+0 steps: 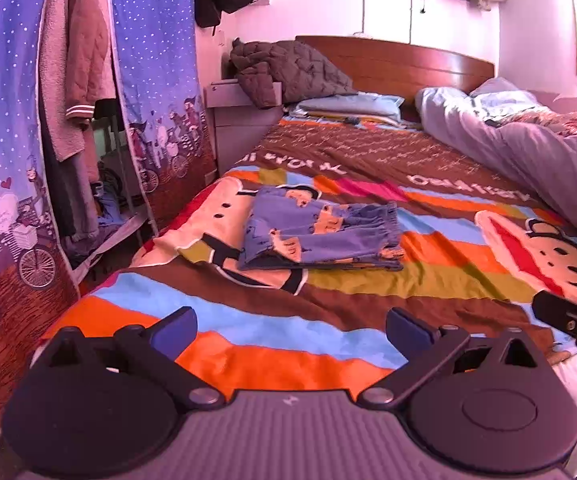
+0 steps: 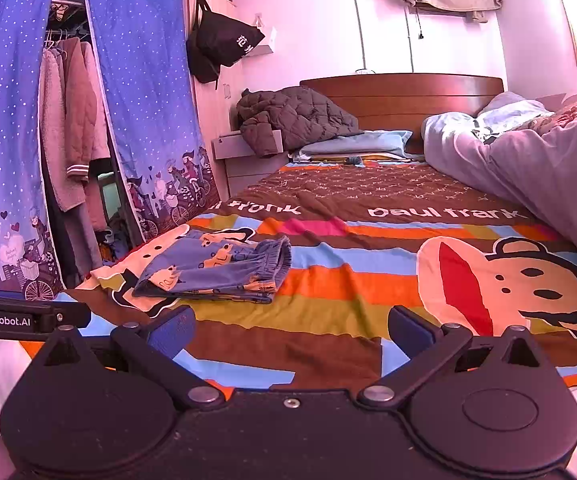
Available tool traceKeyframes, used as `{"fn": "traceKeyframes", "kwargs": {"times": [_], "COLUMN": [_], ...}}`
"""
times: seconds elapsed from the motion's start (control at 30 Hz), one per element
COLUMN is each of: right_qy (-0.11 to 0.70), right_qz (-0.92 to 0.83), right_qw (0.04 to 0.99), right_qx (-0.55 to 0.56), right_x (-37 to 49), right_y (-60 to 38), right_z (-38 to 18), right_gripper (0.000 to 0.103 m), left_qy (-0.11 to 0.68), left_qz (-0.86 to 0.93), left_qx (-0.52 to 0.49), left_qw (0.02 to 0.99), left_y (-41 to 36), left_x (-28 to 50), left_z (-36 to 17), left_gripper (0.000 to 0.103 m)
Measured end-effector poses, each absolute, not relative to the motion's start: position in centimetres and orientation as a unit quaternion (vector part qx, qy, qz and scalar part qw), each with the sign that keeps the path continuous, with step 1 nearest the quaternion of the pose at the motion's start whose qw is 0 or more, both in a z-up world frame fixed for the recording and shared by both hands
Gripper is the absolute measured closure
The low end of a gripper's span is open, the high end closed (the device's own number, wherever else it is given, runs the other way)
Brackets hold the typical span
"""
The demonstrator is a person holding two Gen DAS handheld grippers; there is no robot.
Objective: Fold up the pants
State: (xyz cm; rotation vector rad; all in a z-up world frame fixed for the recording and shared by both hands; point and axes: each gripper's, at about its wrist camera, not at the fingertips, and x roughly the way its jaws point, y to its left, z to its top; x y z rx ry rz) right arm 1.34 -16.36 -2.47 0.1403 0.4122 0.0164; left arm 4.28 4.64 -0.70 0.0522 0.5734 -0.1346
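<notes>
Small blue pants with cartoon prints lie folded into a compact stack on the striped bedspread, elastic waistband to the right. In the right wrist view the pants sit ahead and to the left. My left gripper is open and empty, held low over the bedspread well short of the pants. My right gripper is open and empty too, near the bed's front edge. The right gripper's body shows at the right edge of the left wrist view; the left gripper's body shows at the left edge of the right wrist view.
A fabric wardrobe with blue curtains and hanging clothes stands left of the bed. A rumpled grey duvet fills the right side. A brown padded jacket, pillows and a wooden headboard are at the far end.
</notes>
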Motion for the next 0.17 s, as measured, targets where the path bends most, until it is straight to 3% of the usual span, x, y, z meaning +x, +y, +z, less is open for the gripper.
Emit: {"fn": "traceKeyframes", "kwargs": {"times": [0.17], "right_qy": [0.206], "right_qz": [0.017], "right_qw": [0.975], "right_qx": [0.076], "right_x": [1.47], "right_y": [-16.38], "right_z": [-2.82], "right_gripper": [0.001], "left_qy": [0.270], "left_qz": [-0.066], "left_qx": [0.042], "left_qw": [0.960], "left_y": [3.96], "left_x": [4.09], "left_z": [-0.77], "left_gripper": [0.000]}}
